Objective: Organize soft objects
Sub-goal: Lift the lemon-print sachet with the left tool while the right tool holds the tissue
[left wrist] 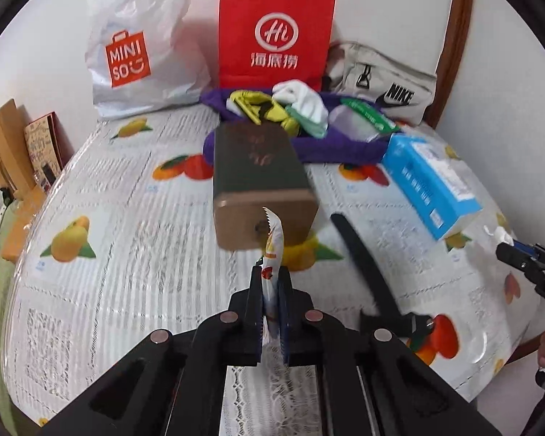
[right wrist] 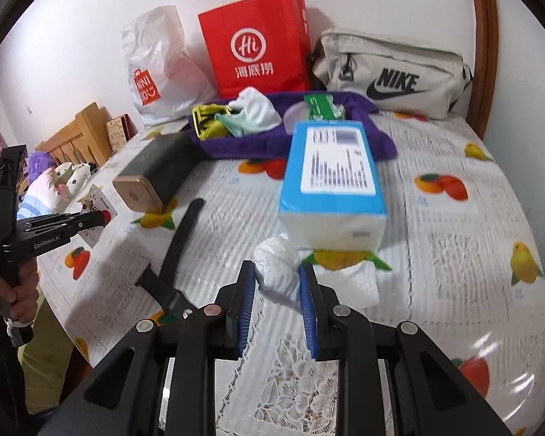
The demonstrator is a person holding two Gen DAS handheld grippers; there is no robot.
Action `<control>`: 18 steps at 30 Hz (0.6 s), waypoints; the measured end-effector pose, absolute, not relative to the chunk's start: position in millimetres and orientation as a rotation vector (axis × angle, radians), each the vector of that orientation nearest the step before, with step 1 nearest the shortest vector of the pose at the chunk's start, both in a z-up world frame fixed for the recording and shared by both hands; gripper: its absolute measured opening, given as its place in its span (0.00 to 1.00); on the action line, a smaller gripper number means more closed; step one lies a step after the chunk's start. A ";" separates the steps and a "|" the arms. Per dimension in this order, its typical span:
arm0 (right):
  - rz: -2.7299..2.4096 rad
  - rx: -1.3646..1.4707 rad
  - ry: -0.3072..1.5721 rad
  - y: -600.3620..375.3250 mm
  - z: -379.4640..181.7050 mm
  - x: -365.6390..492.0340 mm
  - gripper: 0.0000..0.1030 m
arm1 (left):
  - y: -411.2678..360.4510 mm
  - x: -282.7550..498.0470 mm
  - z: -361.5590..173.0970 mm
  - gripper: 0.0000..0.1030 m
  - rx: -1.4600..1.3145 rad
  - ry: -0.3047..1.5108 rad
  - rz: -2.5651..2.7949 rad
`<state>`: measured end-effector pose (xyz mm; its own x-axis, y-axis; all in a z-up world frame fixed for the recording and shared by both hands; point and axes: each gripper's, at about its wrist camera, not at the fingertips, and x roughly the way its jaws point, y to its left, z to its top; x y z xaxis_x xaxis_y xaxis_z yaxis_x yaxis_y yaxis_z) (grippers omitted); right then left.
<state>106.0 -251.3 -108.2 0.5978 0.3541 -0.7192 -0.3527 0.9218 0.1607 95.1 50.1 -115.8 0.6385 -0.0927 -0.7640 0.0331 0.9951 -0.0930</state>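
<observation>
**Both grippers clamped on soft items above the fruit-print table**

The left wrist view looks edge-on at a thin snack sachet (left wrist: 272, 276) with a serrated top, pinched upright between the nearly closed jaws of the left gripper (left wrist: 271, 290). The right wrist view shows the same sachet (right wrist: 97, 214) from the side, as a flat printed packet at the tip of that gripper (right wrist: 103, 218), with a hand (right wrist: 9, 290) round the handle below it.

Only the right wrist view shows what the right gripper (right wrist: 277, 283) has: a crumpled white tissue (right wrist: 276, 269) squeezed between its blue pads (right wrist: 249, 294), the jaws partly open around the wad. A loose flap of tissue spreads on the tablecloth (right wrist: 454, 218) just right of the jaws. From the left wrist view this gripper (left wrist: 508, 250) appears only at the frame edge, with a scrap of white at its tip.

Both views share a blue tissue box (right wrist: 330, 181), a dark green box with gold ends (left wrist: 258, 181), a black sheathed knife (right wrist: 178, 247) and a purple cloth tray (left wrist: 330, 152) holding socks and small cloths. Behind stand a red paper bag (left wrist: 276, 36), a white Miniso bag (left wrist: 138, 51) and a grey Nike pouch (right wrist: 392, 76).
</observation>
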 end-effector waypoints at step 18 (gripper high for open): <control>0.456 -0.021 0.711 -233.3 -42.0 151.7 0.24 | 44.5 133.2 -46.3 0.07 -0.084 0.764 -0.074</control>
<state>151.7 -233.3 -42.0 0.6641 0.3970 -0.6335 -0.4108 0.9017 0.1345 133.2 44.5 -46.3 0.7197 -0.0976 -0.6874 0.0365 0.9940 -0.1029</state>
